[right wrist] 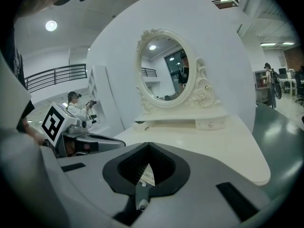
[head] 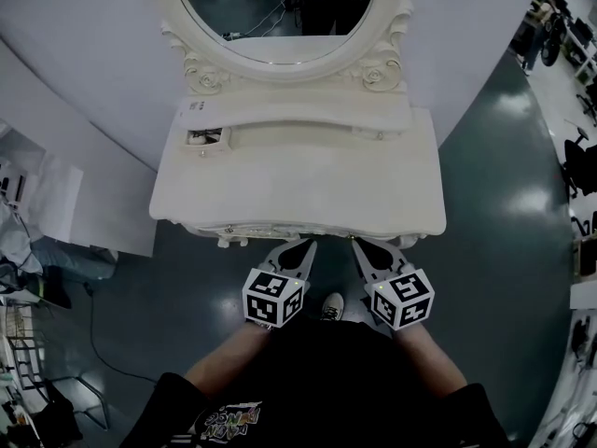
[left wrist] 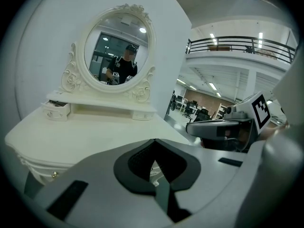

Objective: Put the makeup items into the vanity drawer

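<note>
A white vanity table [head: 298,194] with an oval mirror [head: 280,7] stands in front of me. On its raised back shelf, the small left drawer [head: 207,138] stands pulled open, with small dark things inside that are too small to tell. That drawer [left wrist: 56,109] also shows in the left gripper view. No makeup items lie on the tabletop. My left gripper [head: 311,244] and right gripper [head: 356,243] hover side by side at the table's front edge, pointing at it. Both are shut with nothing between the jaws [left wrist: 153,141] [right wrist: 148,145].
A curved white wall panel [head: 84,91] backs the vanity. A second small drawer [right wrist: 211,124] sits closed at the shelf's right end. Dark glossy floor [head: 504,203] surrounds the table. Cables and clutter [head: 28,278] lie at the left, office chairs [head: 578,54] at the far right.
</note>
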